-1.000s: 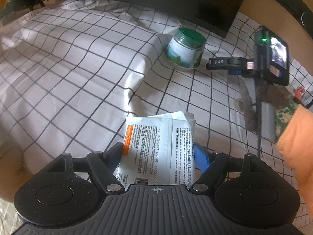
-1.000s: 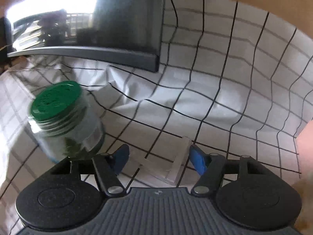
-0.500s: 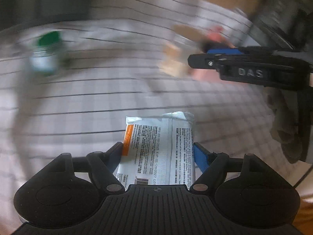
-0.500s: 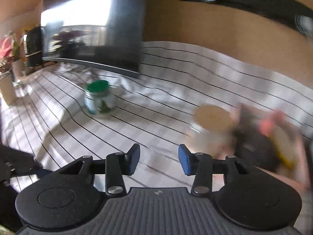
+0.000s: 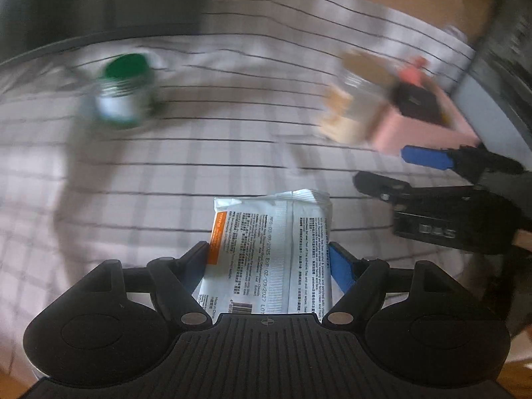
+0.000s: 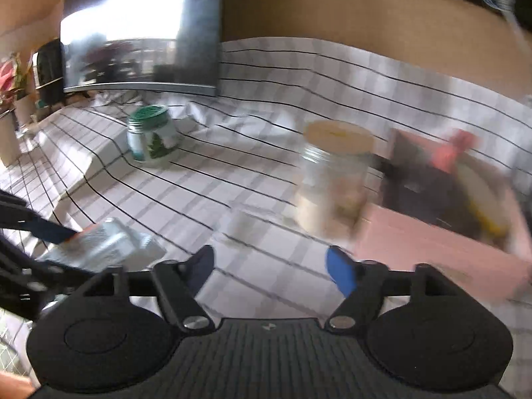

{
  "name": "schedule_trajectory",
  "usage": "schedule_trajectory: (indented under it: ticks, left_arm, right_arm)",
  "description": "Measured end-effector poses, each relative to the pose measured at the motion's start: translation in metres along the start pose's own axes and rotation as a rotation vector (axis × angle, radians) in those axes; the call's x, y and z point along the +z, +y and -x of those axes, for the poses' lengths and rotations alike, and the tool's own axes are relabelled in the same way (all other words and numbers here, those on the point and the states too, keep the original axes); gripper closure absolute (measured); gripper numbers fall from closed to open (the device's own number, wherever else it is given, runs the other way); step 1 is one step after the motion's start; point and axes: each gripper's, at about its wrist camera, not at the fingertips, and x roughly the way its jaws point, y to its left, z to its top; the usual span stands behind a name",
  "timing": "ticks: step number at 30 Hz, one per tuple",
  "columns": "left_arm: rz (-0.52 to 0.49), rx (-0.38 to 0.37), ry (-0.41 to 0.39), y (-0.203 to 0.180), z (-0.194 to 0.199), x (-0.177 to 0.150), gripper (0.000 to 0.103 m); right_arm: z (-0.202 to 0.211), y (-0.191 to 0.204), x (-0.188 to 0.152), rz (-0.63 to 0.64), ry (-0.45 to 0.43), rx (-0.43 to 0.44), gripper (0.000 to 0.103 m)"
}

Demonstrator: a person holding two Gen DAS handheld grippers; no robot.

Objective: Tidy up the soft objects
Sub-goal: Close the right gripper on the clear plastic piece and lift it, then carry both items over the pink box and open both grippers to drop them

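A white printed packet [image 5: 272,242] with an orange stripe sits between the fingers of my left gripper [image 5: 269,259], which is shut on it above the checked cloth [image 5: 199,166]. The right wrist view shows the same packet [image 6: 106,246] at the lower left. My right gripper [image 6: 269,266] is opening, and only bare cloth shows between its fingers. In the left wrist view the right gripper [image 5: 392,173] reaches in from the right, beside the packet. A pink box [image 6: 432,242] with dark, red and yellow items in it stands ahead to the right.
A green-lidded jar [image 6: 151,136] stands on the cloth at the back left, below a dark monitor [image 6: 139,33]. A beige-lidded glass jar [image 6: 335,173] stands right beside the pink box. A small pale blurred thing [image 6: 242,224] lies ahead of the right fingers. A brown wall closes the back.
Both views have swung right: the green jar slid left, and the beige-lidded jar and pink box came into view. The right fingers narrowed, then widened. The left gripper still holds the packet.
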Motion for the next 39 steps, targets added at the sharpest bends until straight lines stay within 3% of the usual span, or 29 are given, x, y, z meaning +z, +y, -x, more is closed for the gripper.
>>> schedule_trajectory:
  ticks: [5, 9, 10, 12, 14, 20, 25, 32, 39]
  left_arm:
    - [0.073, 0.072, -0.023, 0.029, 0.017, -0.006, 0.022]
    - [0.134, 0.105, -0.036, 0.051, 0.026, -0.013, 0.022]
    - [0.149, 0.111, -0.039, 0.056, 0.026, -0.013, 0.022]
    - [0.168, 0.118, -0.047, 0.063, 0.027, -0.012, 0.022]
    - [0.179, 0.116, -0.055, 0.068, 0.025, -0.011, 0.022]
    - [0.153, 0.07, -0.038, 0.064, 0.012, -0.006, 0.022]
    - [0.028, -0.048, 0.001, 0.029, -0.003, -0.003, 0.022]
    - [-0.206, -0.281, 0.021, -0.055, -0.011, 0.017, 0.022]
    - [-0.338, -0.376, -0.148, -0.139, 0.006, 0.084, 0.022]
  right_arm:
    - [-0.062, 0.027, 0.02, -0.018, 0.048, -0.019, 0.029]
    - [-0.092, 0.043, 0.025, -0.021, 0.096, -0.008, 0.055]
    - [-0.097, 0.045, 0.026, -0.02, 0.105, -0.01, 0.058]
    - [-0.101, 0.051, 0.028, -0.006, 0.104, -0.008, 0.086]
    - [-0.1, 0.058, 0.03, 0.027, 0.122, 0.015, 0.091]
    - [-0.066, 0.052, 0.023, 0.045, 0.146, 0.057, 0.091]
    - [-0.002, 0.034, 0.013, 0.066, 0.127, 0.045, 0.091]
    - [0.091, -0.018, 0.003, 0.03, 0.046, -0.155, 0.091]
    - [0.147, -0.076, 0.001, -0.056, -0.054, -0.329, 0.091]
